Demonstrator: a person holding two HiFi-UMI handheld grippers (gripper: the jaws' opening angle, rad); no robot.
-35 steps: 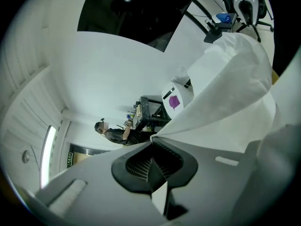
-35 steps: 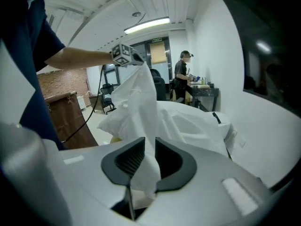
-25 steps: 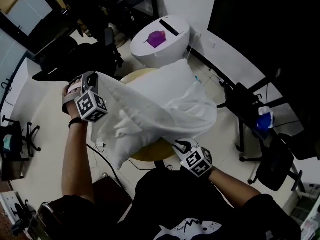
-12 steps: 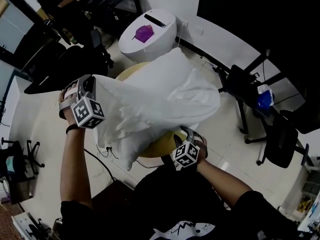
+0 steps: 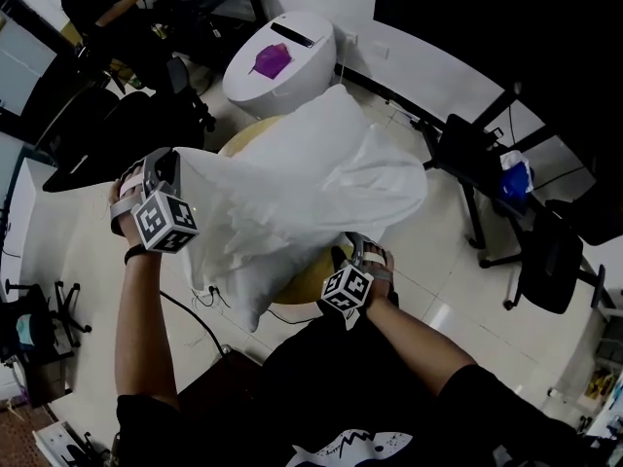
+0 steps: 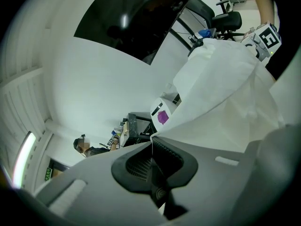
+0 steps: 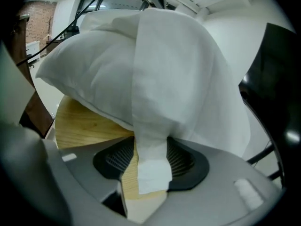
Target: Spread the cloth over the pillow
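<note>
- My left gripper (image 6: 151,144) clamps the cloth (image 7: 164,65) edge beside the pillow (image 7: 89,74).
- My right gripper (image 7: 150,161), under the pillow, has just been opening; cloth hangs loose between its jaws.

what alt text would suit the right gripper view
A strip of white cloth hangs loose between the fingers of the right gripper, which have just been opening. Beyond, the cloth drapes a white pillow on a round wooden table.

Jaws just opened, cloth (image 7: 153,166) corner hanging between.
</note>
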